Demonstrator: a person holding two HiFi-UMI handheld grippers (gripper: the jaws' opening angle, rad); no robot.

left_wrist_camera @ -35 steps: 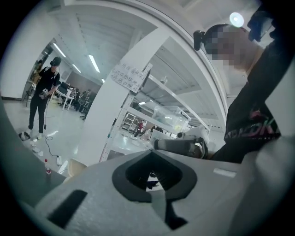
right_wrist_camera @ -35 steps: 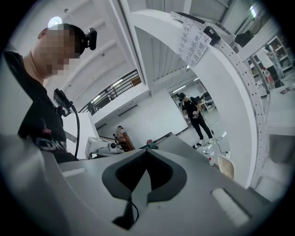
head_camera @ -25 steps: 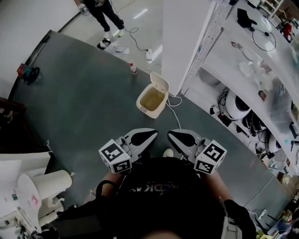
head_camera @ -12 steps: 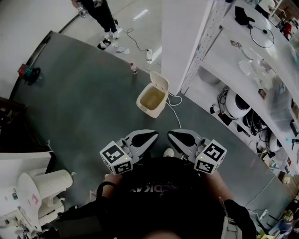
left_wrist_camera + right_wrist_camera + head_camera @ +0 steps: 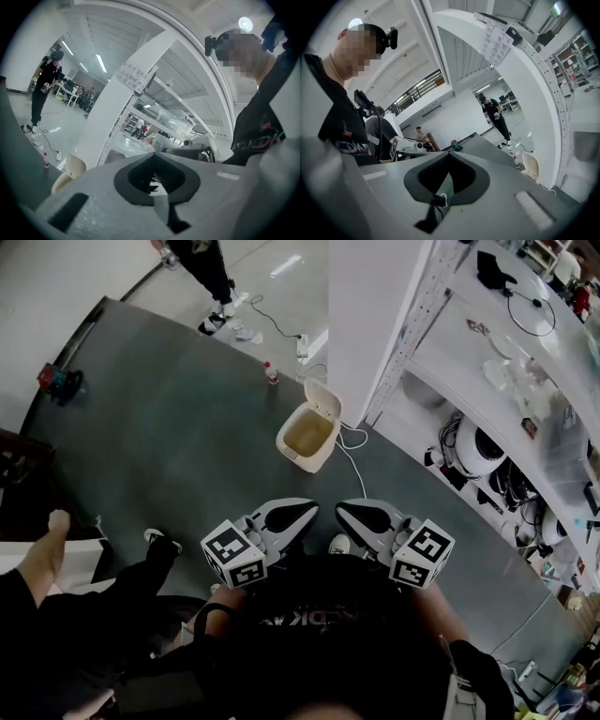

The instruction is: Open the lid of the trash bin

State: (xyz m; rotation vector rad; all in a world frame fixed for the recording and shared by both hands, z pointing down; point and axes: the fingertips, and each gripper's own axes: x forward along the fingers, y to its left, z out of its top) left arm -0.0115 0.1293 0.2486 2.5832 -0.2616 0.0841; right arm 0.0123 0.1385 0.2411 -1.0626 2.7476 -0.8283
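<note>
The trash bin [image 5: 305, 439] stands far ahead on the grey floor [image 5: 187, 437], just left of the white pillar [image 5: 367, 315]. Its lid [image 5: 324, 399] is already tipped up, so I judge the opening done. The left gripper [image 5: 307, 512] and right gripper [image 5: 343, 512] hang near the body, well apart from the bin, each with its jaws together on nothing. Only the head view looks into the bin; the gripper views show it small and side-on.

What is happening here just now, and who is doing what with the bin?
A person holds the left gripper and the right gripper side by side close to the chest, both with jaws together and nothing in them. The trash bin stands on the grey floor ahead, beside a white pillar, and neither gripper is near it. Its lid is already tilted up, so the inside shows. Farther back stands another person.
</note>
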